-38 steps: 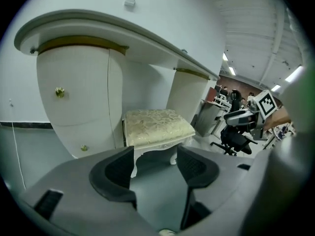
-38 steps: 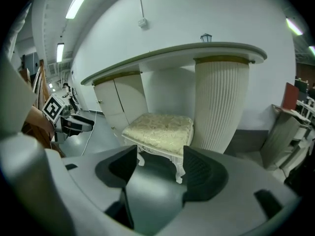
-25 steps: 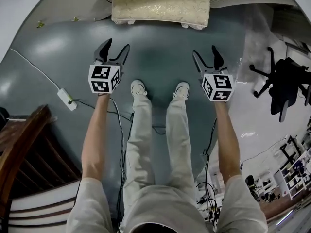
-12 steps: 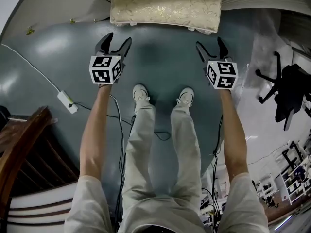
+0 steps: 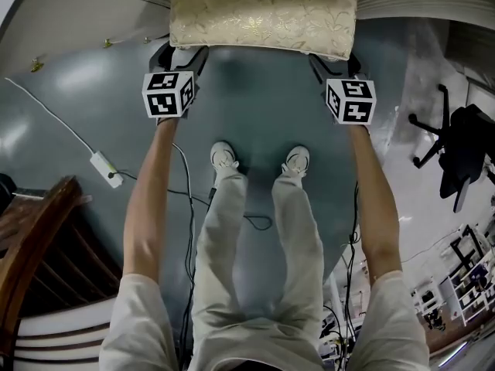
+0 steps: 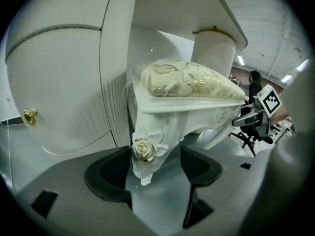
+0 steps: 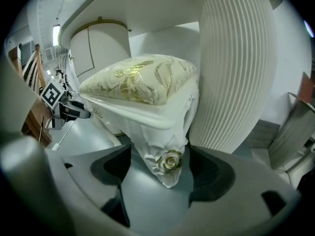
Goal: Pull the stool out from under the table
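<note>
Stool (image 5: 263, 10) at top centre, under counter (image 6: 172, 6). Left gripper (image 6: 152, 168) and right gripper (image 7: 160, 173): jaws wide, just been opening, each astride 1 front leg (image 6: 145, 154), unclamped.

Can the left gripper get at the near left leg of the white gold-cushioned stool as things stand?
Probably yes: the left gripper has just been opening its jaws, and the stool's white carved leg with a gold rose stands between them, untouched, with nothing in the way.
</note>
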`<state>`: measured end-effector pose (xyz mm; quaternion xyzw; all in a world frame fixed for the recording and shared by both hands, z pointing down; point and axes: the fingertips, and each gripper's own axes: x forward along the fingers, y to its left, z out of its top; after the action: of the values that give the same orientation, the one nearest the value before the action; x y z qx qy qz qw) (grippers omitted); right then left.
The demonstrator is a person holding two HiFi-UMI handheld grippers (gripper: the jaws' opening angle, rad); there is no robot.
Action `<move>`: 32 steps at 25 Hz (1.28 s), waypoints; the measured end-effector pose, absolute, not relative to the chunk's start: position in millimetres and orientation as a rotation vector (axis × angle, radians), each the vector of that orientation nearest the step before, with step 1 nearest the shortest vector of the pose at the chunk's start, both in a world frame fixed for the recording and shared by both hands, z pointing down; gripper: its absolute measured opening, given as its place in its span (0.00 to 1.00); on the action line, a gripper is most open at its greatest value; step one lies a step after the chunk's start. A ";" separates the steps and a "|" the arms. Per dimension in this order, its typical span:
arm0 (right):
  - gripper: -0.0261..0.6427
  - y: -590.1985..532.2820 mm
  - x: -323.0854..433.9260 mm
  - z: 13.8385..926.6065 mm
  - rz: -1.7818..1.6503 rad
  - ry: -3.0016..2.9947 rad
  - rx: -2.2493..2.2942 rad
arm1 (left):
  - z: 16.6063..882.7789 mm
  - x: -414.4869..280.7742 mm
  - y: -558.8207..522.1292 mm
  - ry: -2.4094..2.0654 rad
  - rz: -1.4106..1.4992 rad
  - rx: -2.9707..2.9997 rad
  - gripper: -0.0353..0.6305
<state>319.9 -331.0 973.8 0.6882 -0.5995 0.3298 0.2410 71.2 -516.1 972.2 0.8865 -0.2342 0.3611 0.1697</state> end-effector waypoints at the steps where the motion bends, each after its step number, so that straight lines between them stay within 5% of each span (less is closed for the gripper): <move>1: 0.57 -333.2 320.8 975.3 0.901 -1.637 1.883 | 973.6 74.8 -518.8 -0.658 1.036 2.529 0.50; 32: 0.52 -319.0 304.4 986.8 0.863 -1.597 1.931 | 978.1 66.5 -497.1 -0.592 1.051 2.624 0.50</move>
<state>304.4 -319.0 986.8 0.7068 -0.5843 0.3160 0.2432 66.5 -497.1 978.1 0.9014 -0.2034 0.3608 0.1263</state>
